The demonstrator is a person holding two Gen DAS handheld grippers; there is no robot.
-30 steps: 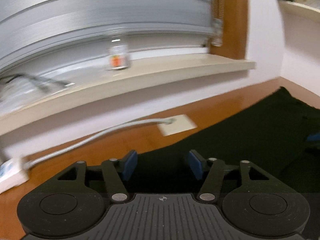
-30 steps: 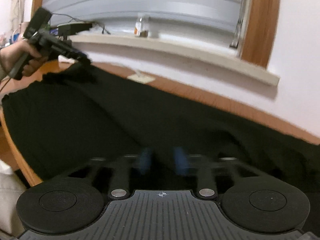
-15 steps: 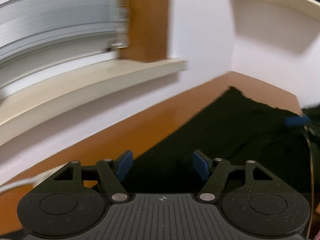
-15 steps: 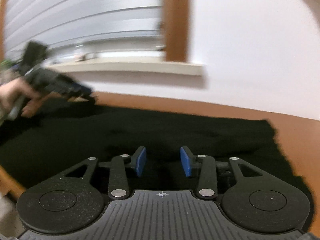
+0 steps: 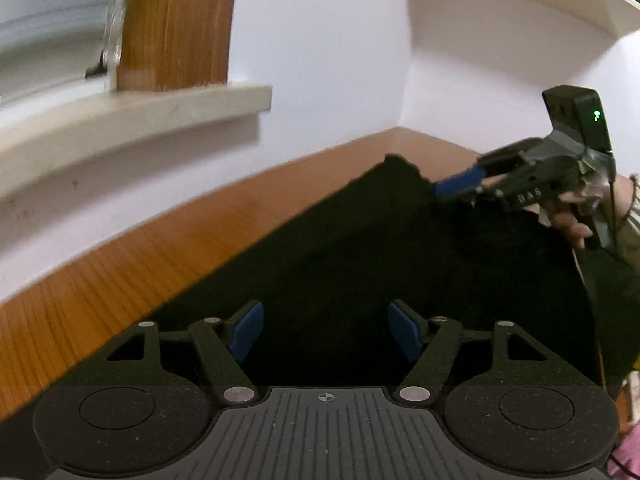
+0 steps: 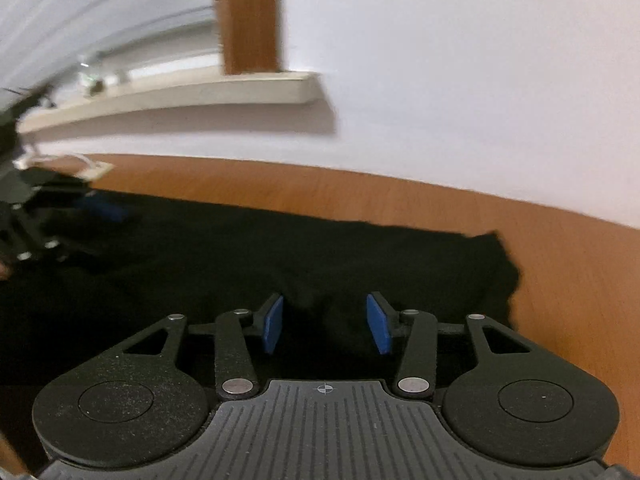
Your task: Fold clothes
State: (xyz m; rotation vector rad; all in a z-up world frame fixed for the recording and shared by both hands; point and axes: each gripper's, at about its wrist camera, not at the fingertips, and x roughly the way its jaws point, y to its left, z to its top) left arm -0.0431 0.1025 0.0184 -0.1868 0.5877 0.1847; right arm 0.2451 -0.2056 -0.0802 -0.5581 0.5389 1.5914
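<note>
Left wrist view: the left gripper (image 5: pixel 326 330) has its fingers spread, with nothing between them, low over the black garment (image 5: pixel 360 248). The cloth lies on the wooden surface (image 5: pixel 132 256) and runs from 6 o'clock up to a corner near 1 o'clock. At 2 o'clock the right gripper (image 5: pixel 456 185) reaches toward that far corner, held by a hand (image 5: pixel 572 220). From here I cannot tell if its fingers are parted or pinching the cloth.

Right wrist view: the right gripper (image 6: pixel 324 324) shows its fingers spread and empty, just above the garment (image 6: pixel 280 256). The cloth covers the lower half of the picture, and its end is at 3 o'clock, where the bare surface (image 6: pixel 560 272) begins. The left gripper (image 6: pixel 60 216) is blurred at 9 o'clock, near the other end.

Both grippers seem positioned to take an edge, but whether this fold is an early or a late one the pictures do not settle. To do it well, I think each gripper should take only the layer it wants, close to a corner, at matching points. The cloth is limp, so an uneven grip would probably give a skewed edge.
</note>
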